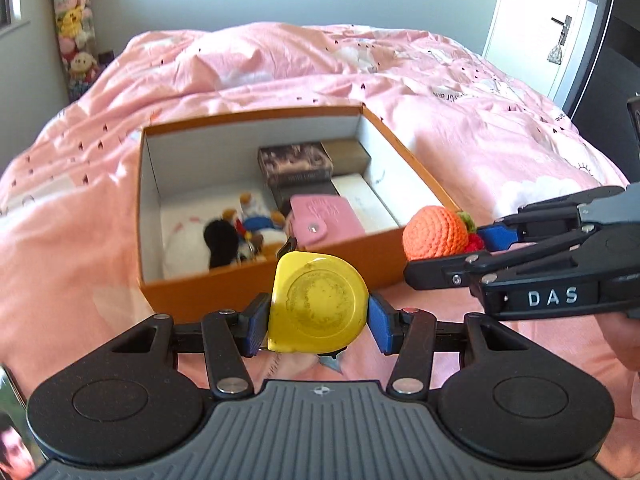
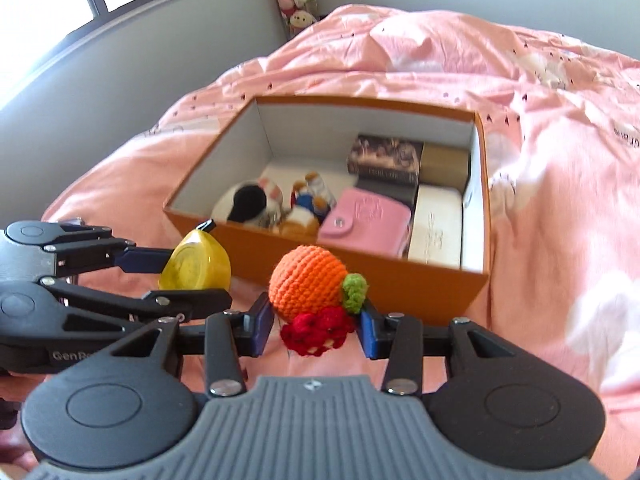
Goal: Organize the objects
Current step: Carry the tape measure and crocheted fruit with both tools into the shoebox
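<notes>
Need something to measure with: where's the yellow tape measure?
The tape measure is clamped in the left gripper, just in front of the orange box, left of the crochet orange.

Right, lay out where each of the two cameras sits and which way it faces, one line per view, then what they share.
Left wrist view: sits on the left gripper, faces down over the pink bed toward the orange box; shows its own fingers clamping a yellow tape measure, the right gripper entering from the right.

Right wrist view: sits on the right gripper, same heading from further right; shows its fingers gripping a crocheted orange toy, the left gripper entering from the left.

Shared: box, bed, both held things, both grippers.
</notes>
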`<action>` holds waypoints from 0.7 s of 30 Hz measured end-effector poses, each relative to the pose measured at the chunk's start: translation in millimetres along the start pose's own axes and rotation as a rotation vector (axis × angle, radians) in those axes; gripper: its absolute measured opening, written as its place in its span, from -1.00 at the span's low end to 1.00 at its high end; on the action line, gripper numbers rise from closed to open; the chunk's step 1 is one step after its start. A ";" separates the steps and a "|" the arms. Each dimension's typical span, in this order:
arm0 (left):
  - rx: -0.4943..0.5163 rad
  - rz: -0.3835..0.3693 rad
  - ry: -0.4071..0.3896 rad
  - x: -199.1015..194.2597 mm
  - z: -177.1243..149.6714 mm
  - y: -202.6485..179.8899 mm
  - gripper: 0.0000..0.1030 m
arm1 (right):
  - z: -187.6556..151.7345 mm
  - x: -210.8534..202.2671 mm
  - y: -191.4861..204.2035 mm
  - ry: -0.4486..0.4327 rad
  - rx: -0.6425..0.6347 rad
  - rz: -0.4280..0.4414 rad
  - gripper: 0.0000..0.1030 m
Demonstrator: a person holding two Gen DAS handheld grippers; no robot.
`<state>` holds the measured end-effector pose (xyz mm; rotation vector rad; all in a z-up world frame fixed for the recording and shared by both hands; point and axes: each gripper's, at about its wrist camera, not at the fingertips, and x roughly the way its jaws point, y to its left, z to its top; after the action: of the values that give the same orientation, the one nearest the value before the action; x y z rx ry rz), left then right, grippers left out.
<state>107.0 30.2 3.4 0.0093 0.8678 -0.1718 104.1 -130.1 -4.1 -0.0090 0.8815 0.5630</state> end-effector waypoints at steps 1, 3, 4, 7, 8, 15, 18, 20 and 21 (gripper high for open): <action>0.012 0.005 -0.008 0.9 5.3 1.7 0.14 | 6.5 0.6 -0.3 -0.011 0.003 0.007 -0.12; 0.032 0.019 -0.019 1.5 15.6 6.7 0.14 | 19.0 2.8 -2.4 -0.025 0.014 0.036 -0.12; 0.044 0.027 -0.023 2.3 20.1 9.7 0.14 | 26.2 4.3 -4.2 -0.026 0.022 0.048 -0.12; 0.085 0.043 -0.031 6.1 33.7 20.6 0.14 | 46.2 14.2 -7.2 -0.033 0.026 0.067 -0.12; 0.102 0.053 -0.030 7.8 37.4 24.7 0.14 | 52.1 18.7 -8.3 -0.033 0.027 0.069 -0.12; 0.281 0.109 0.016 40.7 65.7 41.1 0.14 | 92.8 53.1 -11.8 -0.023 -0.013 0.114 -0.12; 0.374 0.126 0.053 60.3 73.4 46.2 0.14 | 107.9 75.3 -7.3 -0.006 -0.115 0.105 -0.12; 0.417 0.126 0.088 74.6 77.9 51.7 0.14 | 116.7 91.7 -5.3 0.011 -0.187 0.087 -0.12; 0.429 0.130 0.102 81.4 79.6 54.4 0.14 | 119.9 98.7 -4.4 0.018 -0.218 0.082 -0.12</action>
<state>227.4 65.7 -10.3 0.4780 0.9149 -0.2345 242.8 -60.2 0.1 -0.1767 0.8368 0.7344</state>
